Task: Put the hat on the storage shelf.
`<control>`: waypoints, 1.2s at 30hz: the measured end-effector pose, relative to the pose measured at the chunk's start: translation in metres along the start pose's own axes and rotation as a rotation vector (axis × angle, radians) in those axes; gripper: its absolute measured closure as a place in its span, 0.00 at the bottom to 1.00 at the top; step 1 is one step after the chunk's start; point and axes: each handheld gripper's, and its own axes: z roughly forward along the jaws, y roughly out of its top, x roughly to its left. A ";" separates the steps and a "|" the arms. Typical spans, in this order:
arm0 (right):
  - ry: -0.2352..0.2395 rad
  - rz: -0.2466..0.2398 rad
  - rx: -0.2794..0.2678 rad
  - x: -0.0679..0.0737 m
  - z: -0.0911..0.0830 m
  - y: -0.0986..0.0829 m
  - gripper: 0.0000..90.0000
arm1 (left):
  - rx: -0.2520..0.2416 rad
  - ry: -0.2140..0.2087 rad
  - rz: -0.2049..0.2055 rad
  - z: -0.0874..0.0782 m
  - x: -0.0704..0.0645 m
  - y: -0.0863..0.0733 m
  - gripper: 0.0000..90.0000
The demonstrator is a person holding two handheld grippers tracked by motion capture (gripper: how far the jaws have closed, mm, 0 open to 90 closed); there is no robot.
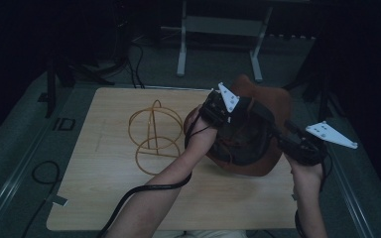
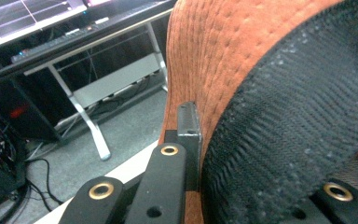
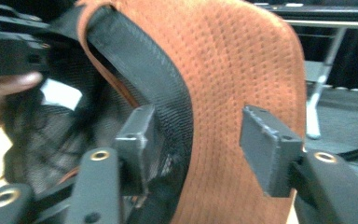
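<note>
An orange-brown cap (image 1: 265,101) with a black mesh lining is held up over the right half of the table, its inside facing me. My left gripper (image 1: 226,115) comes in from the cap's left and is shut on its rim; in the left gripper view (image 2: 261,158) the black sweatband (image 2: 298,116) bulges between the jaws and one pad (image 2: 189,126) presses the orange cloth (image 2: 214,56). My right gripper (image 1: 284,135) stands open astride the rim on the cap's right (image 3: 200,140), one pad (image 3: 140,137) inside the band and the other (image 3: 268,149) outside the orange crown (image 3: 242,60).
A gold wire stand (image 1: 154,136) made of rings lies on the light wooden table (image 1: 104,198), left of the cap. Beyond the table's far edge stands a white metal frame (image 1: 181,49) on grey floor. Cables trail along the floor at the left.
</note>
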 end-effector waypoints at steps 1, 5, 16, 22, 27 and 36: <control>0.003 -0.004 -0.001 -0.002 -0.004 0.000 0.47 | -0.009 -0.005 0.004 -0.001 0.001 0.000 0.97; -0.038 -0.027 -0.018 -0.014 -0.018 -0.002 0.46 | -0.059 -0.035 0.050 -0.006 0.004 -0.003 0.97; -0.120 -0.004 -0.002 -0.060 -0.036 -0.015 0.49 | -0.262 -0.213 0.073 -0.026 0.018 -0.017 0.97; -0.094 0.006 0.008 -0.073 -0.032 -0.015 0.52 | -0.369 -0.346 0.079 -0.037 0.024 -0.024 0.97; -0.025 -0.025 -0.005 -0.064 -0.029 -0.011 0.52 | -0.469 -0.451 0.106 -0.044 0.025 -0.028 0.97; 0.100 -0.086 0.001 -0.044 -0.016 -0.006 0.54 | -0.587 -0.613 0.149 -0.051 0.027 -0.033 0.97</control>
